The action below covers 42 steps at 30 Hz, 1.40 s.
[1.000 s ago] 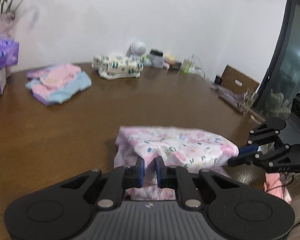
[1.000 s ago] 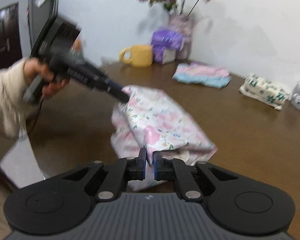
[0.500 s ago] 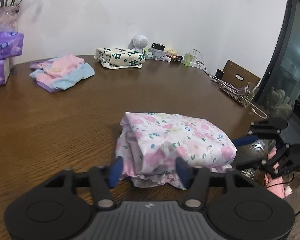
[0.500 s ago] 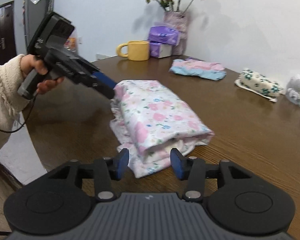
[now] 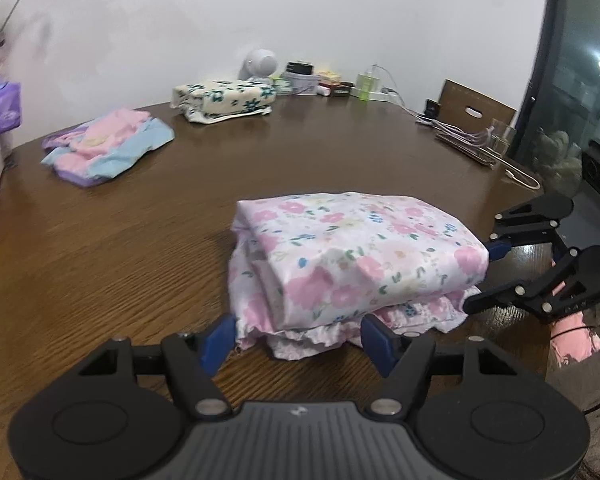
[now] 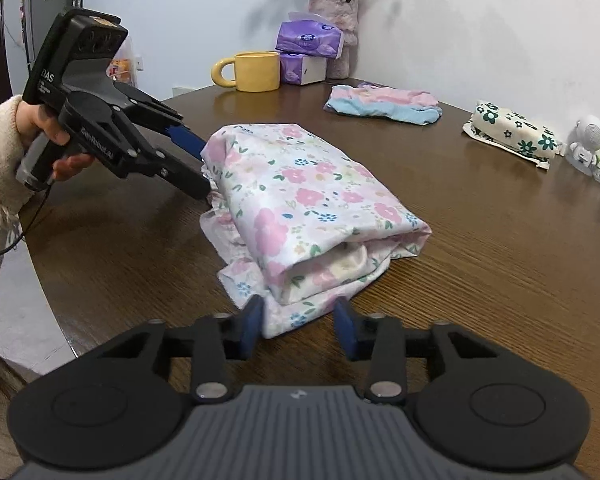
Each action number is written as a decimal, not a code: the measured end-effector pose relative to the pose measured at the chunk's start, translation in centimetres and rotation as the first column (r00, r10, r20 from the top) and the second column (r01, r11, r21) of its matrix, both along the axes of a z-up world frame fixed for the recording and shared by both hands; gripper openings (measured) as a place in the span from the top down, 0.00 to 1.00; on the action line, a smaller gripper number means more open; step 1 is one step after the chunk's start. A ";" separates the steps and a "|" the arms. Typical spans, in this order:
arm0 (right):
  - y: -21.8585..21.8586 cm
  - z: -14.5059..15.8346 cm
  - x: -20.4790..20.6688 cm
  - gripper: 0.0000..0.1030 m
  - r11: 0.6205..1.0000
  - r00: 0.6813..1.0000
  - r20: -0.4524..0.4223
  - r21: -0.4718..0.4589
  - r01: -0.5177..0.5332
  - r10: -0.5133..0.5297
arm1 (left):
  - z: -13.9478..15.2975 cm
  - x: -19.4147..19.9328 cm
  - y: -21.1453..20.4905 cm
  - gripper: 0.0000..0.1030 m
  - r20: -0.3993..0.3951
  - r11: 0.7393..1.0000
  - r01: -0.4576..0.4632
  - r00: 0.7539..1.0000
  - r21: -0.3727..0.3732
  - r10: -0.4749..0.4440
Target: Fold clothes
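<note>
A folded floral garment (image 6: 308,200) lies on the brown worktop (image 6: 500,240) near its curved near edge. The left tool (image 5: 298,338) stands spread at one short end of the bundle, holding nothing; the right tool (image 6: 298,322) is spread likewise at the opposite end. Toward the far edge by the wall lie a pink-and-blue folded stack (image 6: 384,103) and a green-flowered cream bundle (image 6: 512,132), well apart from the garment. A yellow mug (image 6: 254,71), purple tissue packs (image 6: 308,50) and a vase (image 6: 336,32) crowd the far corner.
</note>
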State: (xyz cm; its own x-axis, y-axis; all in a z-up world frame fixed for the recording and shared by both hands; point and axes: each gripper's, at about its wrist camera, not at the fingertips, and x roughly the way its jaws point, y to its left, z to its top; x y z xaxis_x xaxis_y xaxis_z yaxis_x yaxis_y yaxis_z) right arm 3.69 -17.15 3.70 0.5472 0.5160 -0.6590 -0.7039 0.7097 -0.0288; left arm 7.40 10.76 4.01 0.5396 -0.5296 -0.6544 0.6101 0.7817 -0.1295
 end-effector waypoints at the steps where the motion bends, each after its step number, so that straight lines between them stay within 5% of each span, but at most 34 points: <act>1: 0.0 0.1 0.1 0.83 1.000 1.000 0.004 -0.002 0.005 -0.005 | -0.1 -0.1 -0.3 0.51 0.001 1.000 0.009 1.000 0.006 -0.009; 6: -1.4 0.0 1.7 0.84 0.998 0.998 -0.014 0.004 0.061 -0.060 | -0.4 -1.1 -2.4 0.61 0.010 1.000 0.019 1.000 0.017 -0.019; 8: -2.1 0.2 1.8 0.71 0.998 0.998 -0.029 0.029 0.061 -0.060 | -0.5 -1.7 -3.2 0.61 0.013 1.000 0.021 1.000 0.010 -0.022; 10: -2.8 0.3 1.8 0.60 0.997 0.997 -0.036 0.052 0.065 -0.063 | -0.5 -2.3 -3.9 0.59 0.028 1.000 0.006 1.000 0.019 -0.006; 15: -2.9 0.4 2.4 0.60 0.994 0.995 -0.076 0.085 0.066 -0.059 | -0.3 -2.6 -4.3 0.52 0.059 0.997 -0.068 0.996 0.027 0.067; 18: -2.0 0.1 2.3 0.65 0.995 0.996 -0.054 0.061 0.074 -0.070 | -0.6 -2.1 -4.6 0.59 0.036 0.995 -0.096 0.995 0.011 0.095; 20: -1.8 0.0 2.5 0.84 0.993 0.995 -0.046 0.064 0.094 -0.092 | -0.8 -2.1 -4.8 0.69 0.026 0.992 -0.124 0.992 -0.006 0.124; 24: -2.5 -0.3 3.8 0.86 0.983 0.988 -0.057 0.103 0.150 -0.145 | -1.0 -2.6 -5.3 0.73 0.008 0.981 -0.176 0.984 -0.082 0.177; 26: -3.0 -0.2 3.8 0.77 0.982 0.988 -0.071 0.118 0.145 -0.137 | -1.1 -3.0 -5.5 0.63 0.010 0.977 -0.185 0.982 -0.104 0.187; 28: -4.0 0.1 3.3 0.57 0.982 0.989 -0.073 0.133 0.136 -0.127 | -0.8 -3.5 -5.2 0.46 0.012 0.974 -0.199 0.979 -0.109 0.202; 34: -7.2 1.7 4.0 0.50 0.950 0.979 -0.068 0.238 0.201 -0.190 | 1.5 -4.8 -2.7 0.35 0.045 0.938 -0.244 0.964 -0.245 0.262; 37: -7.7 2.0 5.7 0.50 0.921 0.971 -0.112 0.311 0.235 -0.210 | 1.5 -3.4 -2.0 0.38 -0.041 0.907 -0.251 0.967 -0.339 0.252; 39: -7.7 1.6 6.7 0.52 0.911 0.966 -0.158 0.330 0.246 -0.204 | 1.1 -2.5 -1.8 0.52 -0.092 0.891 -0.251 0.968 -0.378 0.233; 41: -7.6 1.2 7.6 0.73 0.902 0.959 -0.203 0.347 0.258 -0.196 | 0.7 -1.8 -1.6 0.85 -0.132 0.881 -0.241 0.970 -0.407 0.205; 42: -7.6 1.1 7.7 0.80 0.901 0.958 -0.210 0.348 0.258 -0.194 | 0.4 -1.6 -1.4 0.91 -0.145 0.879 -0.232 0.971 -0.416 0.188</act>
